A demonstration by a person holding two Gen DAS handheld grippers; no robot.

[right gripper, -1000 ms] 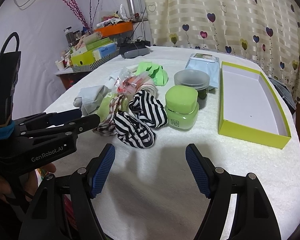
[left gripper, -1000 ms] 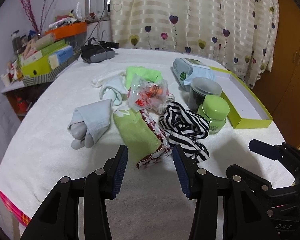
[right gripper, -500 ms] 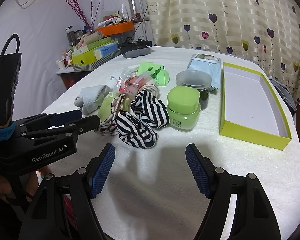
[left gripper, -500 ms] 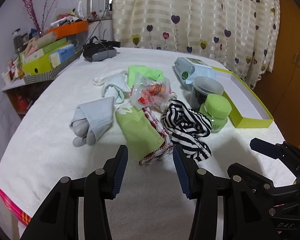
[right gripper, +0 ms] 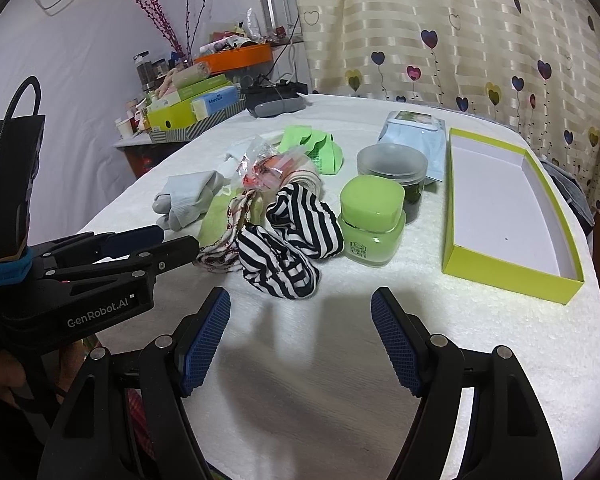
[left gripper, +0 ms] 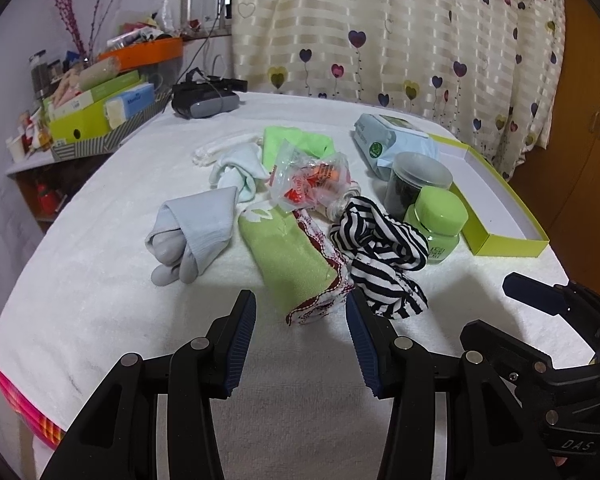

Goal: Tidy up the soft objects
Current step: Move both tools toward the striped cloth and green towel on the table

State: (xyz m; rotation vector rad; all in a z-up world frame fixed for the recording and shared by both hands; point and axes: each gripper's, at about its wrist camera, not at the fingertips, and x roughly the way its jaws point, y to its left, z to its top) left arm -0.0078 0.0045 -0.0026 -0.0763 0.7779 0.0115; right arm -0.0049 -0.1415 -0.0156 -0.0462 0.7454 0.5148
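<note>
Left claw (left gripper: 301,309) open and empty, green sock (left gripper: 290,256) just ahead, right claw (right gripper: 300,312) open

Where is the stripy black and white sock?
In both views the striped sock lies mid-table, touching the green jar on its right and the green cloth on its left.

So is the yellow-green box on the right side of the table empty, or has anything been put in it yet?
Empty. The yellow-green box shows only its bare white floor in the right wrist view; the socks and striped cloth all lie outside it on the towel.
</note>
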